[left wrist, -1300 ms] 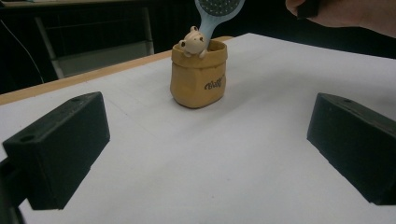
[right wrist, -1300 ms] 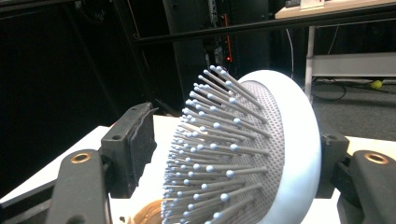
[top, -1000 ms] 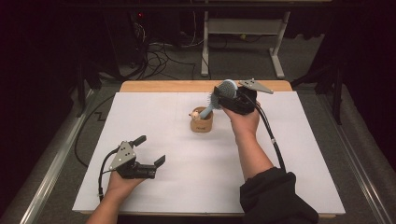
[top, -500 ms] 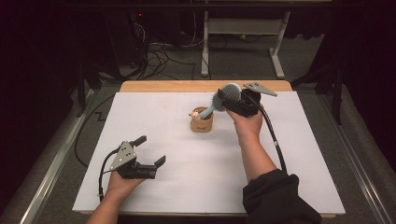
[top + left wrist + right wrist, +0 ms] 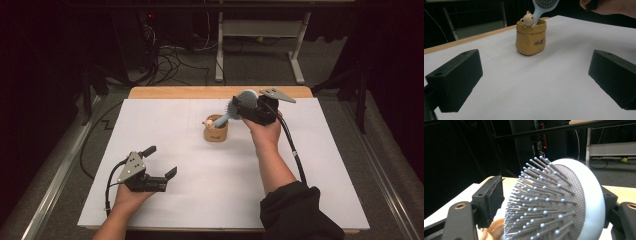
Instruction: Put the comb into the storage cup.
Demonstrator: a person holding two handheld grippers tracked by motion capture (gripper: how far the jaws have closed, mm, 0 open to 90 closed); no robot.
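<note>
A pale blue hairbrush point(image 5: 247, 97) leans out of a small tan pot point(image 5: 216, 131) that has a little bear figure point(image 5: 527, 19) on its rim; the handle end is down inside the pot. My right gripper point(image 5: 241, 106) holds the brush head point(image 5: 564, 202) above and to the right of the pot. Its jaws have just been opening, with the head still between them, bristle tips at one pad and the back against the other. My left gripper point(image 5: 161, 161) rests open and empty on the near left of the table, facing the pot point(image 5: 530, 41).
A white sheet point(image 5: 320, 165) covers the table, with a wooden edge point(image 5: 175, 92) at the far side. Beyond it are floor cables point(image 5: 165, 55) and a white desk frame point(image 5: 260, 30). The right gripper's cable point(image 5: 295, 155) trails along the forearm.
</note>
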